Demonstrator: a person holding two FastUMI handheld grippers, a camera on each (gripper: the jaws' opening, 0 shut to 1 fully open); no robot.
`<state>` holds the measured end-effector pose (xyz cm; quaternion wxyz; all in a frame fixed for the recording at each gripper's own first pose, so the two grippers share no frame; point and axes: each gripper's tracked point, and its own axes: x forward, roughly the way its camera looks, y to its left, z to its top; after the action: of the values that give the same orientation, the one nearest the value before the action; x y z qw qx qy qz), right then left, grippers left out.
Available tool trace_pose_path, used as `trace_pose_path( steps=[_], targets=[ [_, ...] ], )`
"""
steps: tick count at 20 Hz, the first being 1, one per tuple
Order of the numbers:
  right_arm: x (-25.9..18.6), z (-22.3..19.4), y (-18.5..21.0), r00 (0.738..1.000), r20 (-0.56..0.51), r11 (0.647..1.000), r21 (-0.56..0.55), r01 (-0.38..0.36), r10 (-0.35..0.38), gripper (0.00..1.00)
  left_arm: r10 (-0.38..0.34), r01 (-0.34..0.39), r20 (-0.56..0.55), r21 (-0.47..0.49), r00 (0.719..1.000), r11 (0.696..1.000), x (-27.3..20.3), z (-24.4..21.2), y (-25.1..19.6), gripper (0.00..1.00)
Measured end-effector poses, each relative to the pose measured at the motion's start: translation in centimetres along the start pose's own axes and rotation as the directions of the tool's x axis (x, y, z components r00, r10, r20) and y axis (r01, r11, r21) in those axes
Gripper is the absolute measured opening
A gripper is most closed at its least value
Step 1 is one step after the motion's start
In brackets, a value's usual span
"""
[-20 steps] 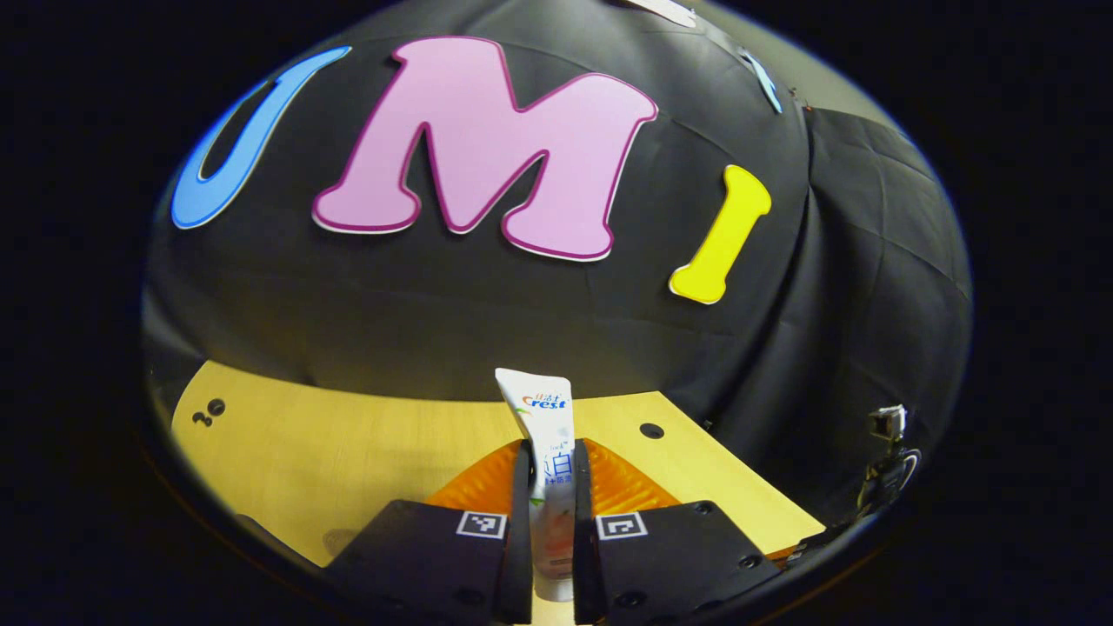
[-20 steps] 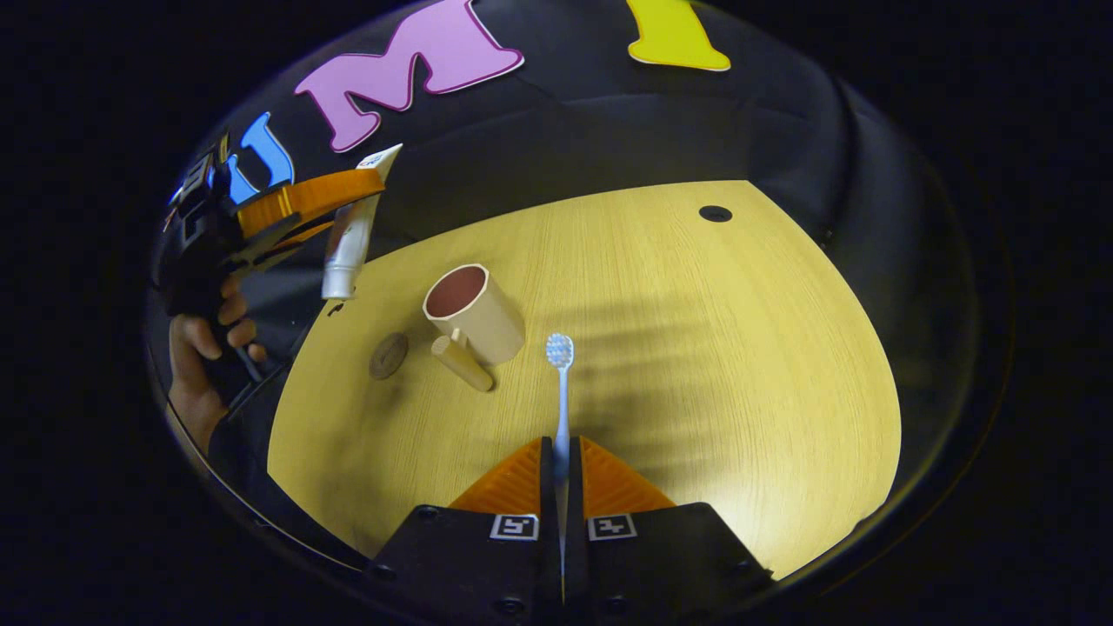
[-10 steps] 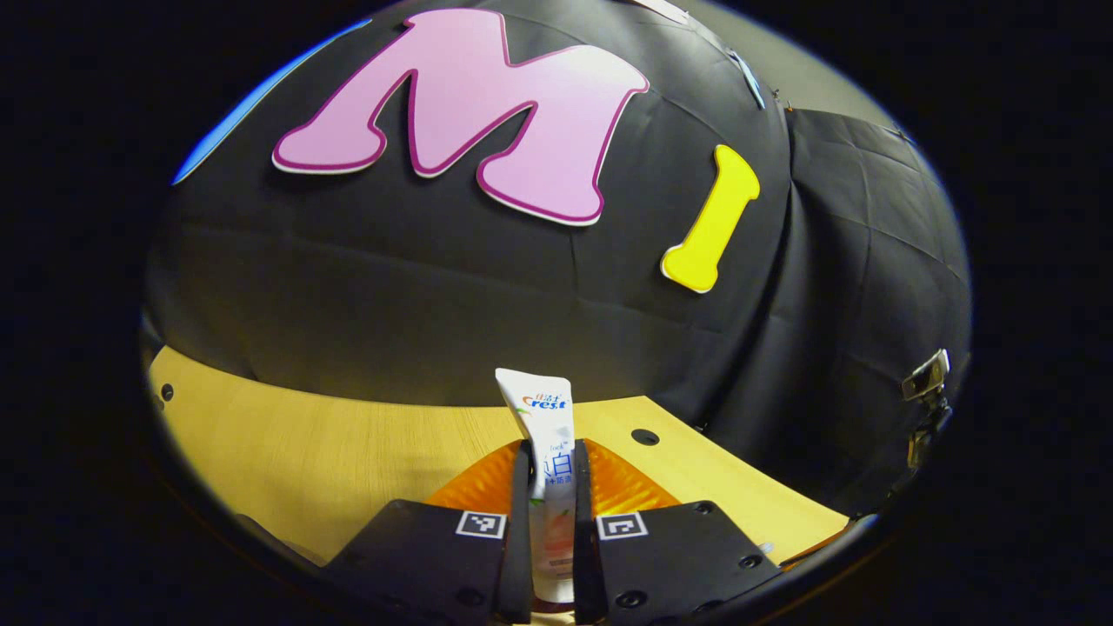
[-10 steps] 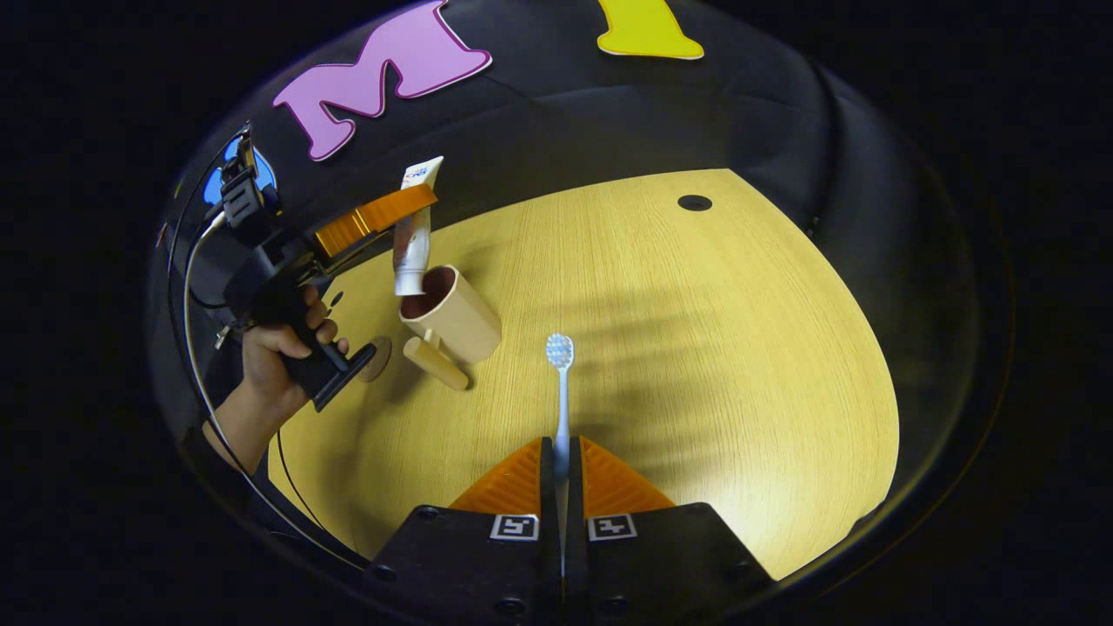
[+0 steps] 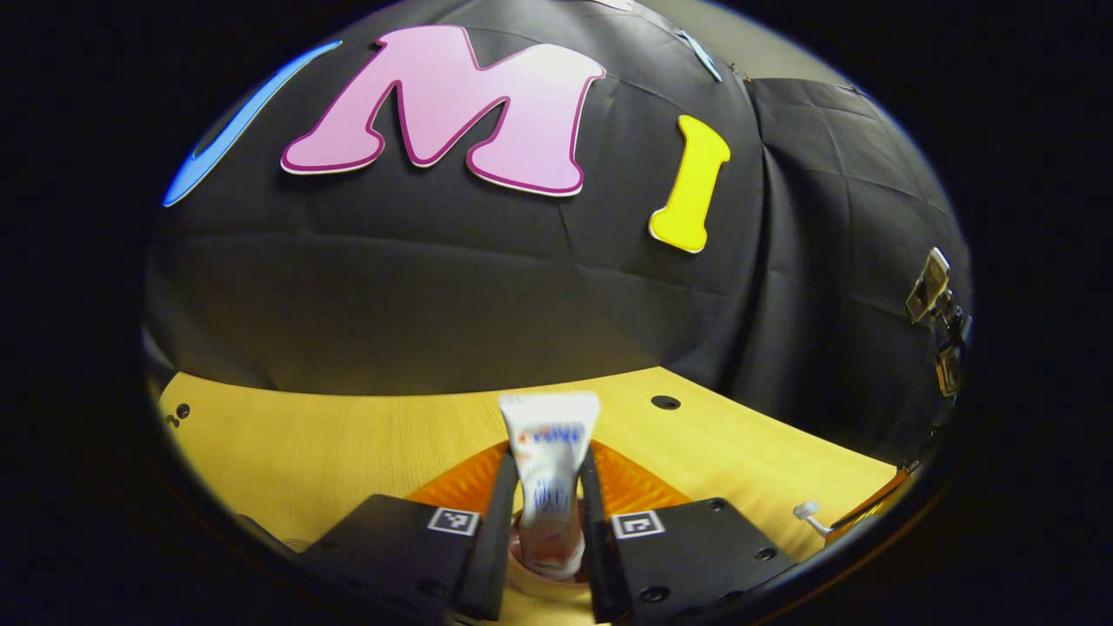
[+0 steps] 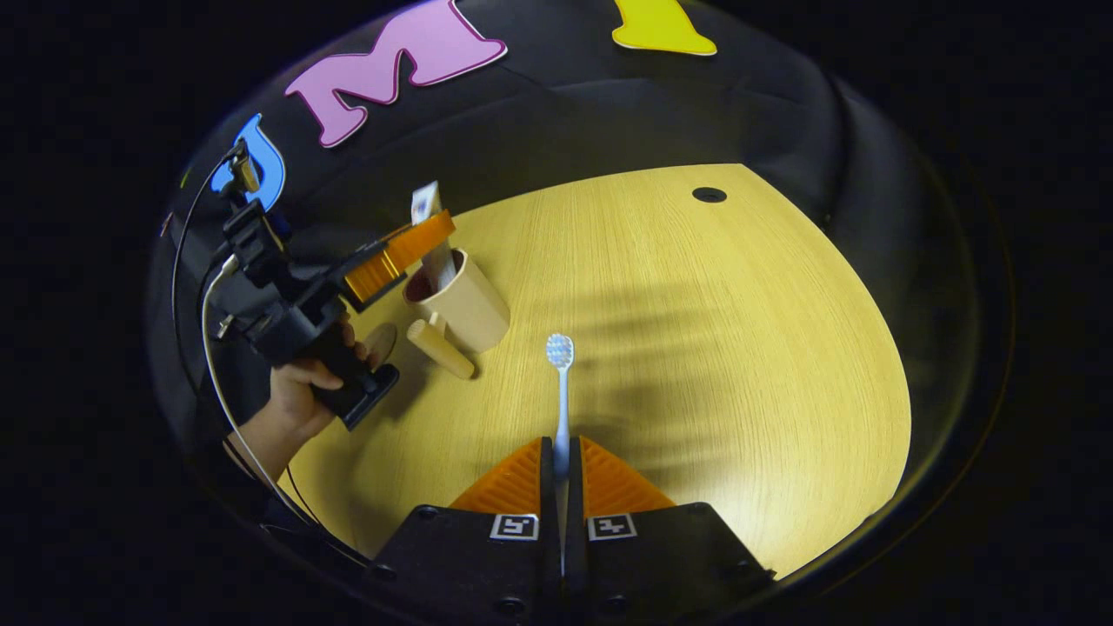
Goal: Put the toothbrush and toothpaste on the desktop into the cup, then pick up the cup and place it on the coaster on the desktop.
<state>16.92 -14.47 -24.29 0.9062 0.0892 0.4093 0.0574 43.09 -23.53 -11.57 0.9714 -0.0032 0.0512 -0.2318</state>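
Step in hand: toothpaste into cup.

Left tongs [image 5: 543, 522] spread apart, released; toothpaste [image 5: 549, 474] stands loose between fingers, lower end inside cup [image 6: 461, 304], top leaning out over rim.

Right tongs [image 6: 561, 469] clenched on toothbrush [image 6: 561, 396] handle, bristle head forward above worktop [image 6: 713, 348], right of cup.

Coaster [image 6: 380, 341] flat beside cup, partly behind hand [image 6: 300, 396].

Next move, by judgement: withdraw left tongs clear of tube; bring toothbrush over cup mouth, lower, release. Cup transfer to coaster not yet begun.
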Motion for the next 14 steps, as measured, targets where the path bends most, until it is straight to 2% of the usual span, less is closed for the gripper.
trace_pose_path(
  steps=[2, 3, 4, 6, 10, 14],
  targets=[
    [-0.2, 1.4, 0.8, 0.999, 0.034, 1.000, 0.005, -0.016, 0.016, 0.06, 0.021, -0.021, 0.006, 0.009, 1.000, 1.000, -1.9, 0.4, 0.4, 0.58],
    [-0.3, 2.3, 1.1, 0.998, 0.058, 1.000, -0.009, -0.023, 0.024, 0.06, 0.038, -0.038, 0.012, 0.008, 0.999, 0.999, -3.0, 1.0, 0.6, 0.61],
    [-0.5, 3.5, 1.7, 0.996, 0.083, 0.999, -0.026, -0.040, 0.042, 0.06, 0.054, -0.054, 0.018, 0.003, 0.998, 0.999, -4.0, 1.6, 0.9, 0.77],
    [-0.7, 5.8, 2.9, 0.988, 0.137, 0.997, -0.050, -0.065, 0.071, 0.06, 0.082, -0.082, 0.022, -0.015, 0.996, 0.997, -7.1, 2.5, 1.2, 0.96],
    [-0.6, 10.9, 5.6, 0.960, 0.246, 0.990, -0.074, -0.119, 0.134, 0.06, 0.145, -0.145, 0.002, -0.053, 0.989, 0.988, -14.1, 2.7, 1.4, 0.97],
    [0.0, 15.2, 7.5, 0.923, 0.341, 0.984, -0.070, -0.163, 0.178, 0.06, 0.179, -0.182, -0.050, -0.073, 0.983, 0.981, -19.6, 0.9, 0.7, 0.97]
  ],
)
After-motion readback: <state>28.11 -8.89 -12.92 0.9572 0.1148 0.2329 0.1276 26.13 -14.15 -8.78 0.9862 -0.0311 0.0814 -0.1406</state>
